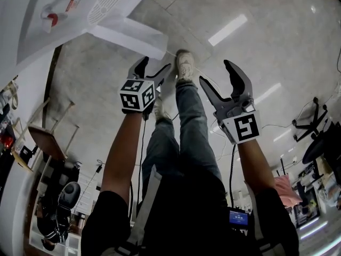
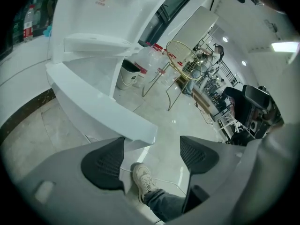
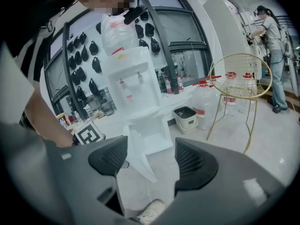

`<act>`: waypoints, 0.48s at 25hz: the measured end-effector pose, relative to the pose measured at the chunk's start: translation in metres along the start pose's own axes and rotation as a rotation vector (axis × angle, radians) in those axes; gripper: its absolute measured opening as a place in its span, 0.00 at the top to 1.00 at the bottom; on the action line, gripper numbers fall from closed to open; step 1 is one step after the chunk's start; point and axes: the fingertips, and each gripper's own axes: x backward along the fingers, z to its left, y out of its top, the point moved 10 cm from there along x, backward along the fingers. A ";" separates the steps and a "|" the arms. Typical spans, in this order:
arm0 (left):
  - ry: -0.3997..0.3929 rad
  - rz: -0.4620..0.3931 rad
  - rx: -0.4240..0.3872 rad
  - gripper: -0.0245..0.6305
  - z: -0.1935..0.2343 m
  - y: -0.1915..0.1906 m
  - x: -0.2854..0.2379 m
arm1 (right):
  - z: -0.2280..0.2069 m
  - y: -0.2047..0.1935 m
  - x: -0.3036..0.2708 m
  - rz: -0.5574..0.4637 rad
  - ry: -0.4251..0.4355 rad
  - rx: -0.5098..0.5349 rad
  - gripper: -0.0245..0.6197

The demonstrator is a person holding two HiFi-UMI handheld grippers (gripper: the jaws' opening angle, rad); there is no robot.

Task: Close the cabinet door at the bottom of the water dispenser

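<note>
Two arms (image 1: 120, 159) reach out low in the head view, each w/ a tool at the end. The left gripper (image 1: 154, 68) has its fingers (image 2: 105, 163) wide apart & holds nothing. Btwn them, in the left gripper view, show only a white shoe (image 2: 143, 179), a bit of jeans leg (image 2: 164, 205) & shiny floor (image 2: 187, 125). The cabinet door (image 2: 103, 111) is white & stands open, swung out from the bottom of the water dispenser (image 2: 89, 13). Its free end sits just above the left finger, not btwn the two. In the head view the door's end is right by the left gripper's tips; can't tell if they touch.

The right gripper (image 1: 216, 73) is open wide too, w/ nothing in it. It hangs off to the side, well apart from the door. In the right gripper view its fingers (image 3: 110, 156) frame the door from far off: the door pokes out toward the camera, low down, w/ bare floor btwn it & the pads. The water dispenser stands tall behind, w/ a big water jug (image 3: 117, 32) on top & two taps (image 3: 123, 83) on the front. Next to it sit a small bin (image 3: 186, 118) & a gold wire chair (image 3: 239, 83).
</note>
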 end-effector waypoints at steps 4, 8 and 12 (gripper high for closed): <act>-0.003 0.014 -0.013 0.38 -0.004 0.013 -0.010 | -0.012 0.012 -0.006 -0.005 0.002 -0.007 0.47; -0.001 0.022 -0.012 0.38 -0.008 0.025 -0.018 | -0.023 0.022 -0.009 -0.003 0.006 -0.008 0.47; 0.004 0.025 -0.010 0.38 -0.011 0.034 -0.022 | -0.032 0.028 -0.010 0.006 0.005 -0.011 0.48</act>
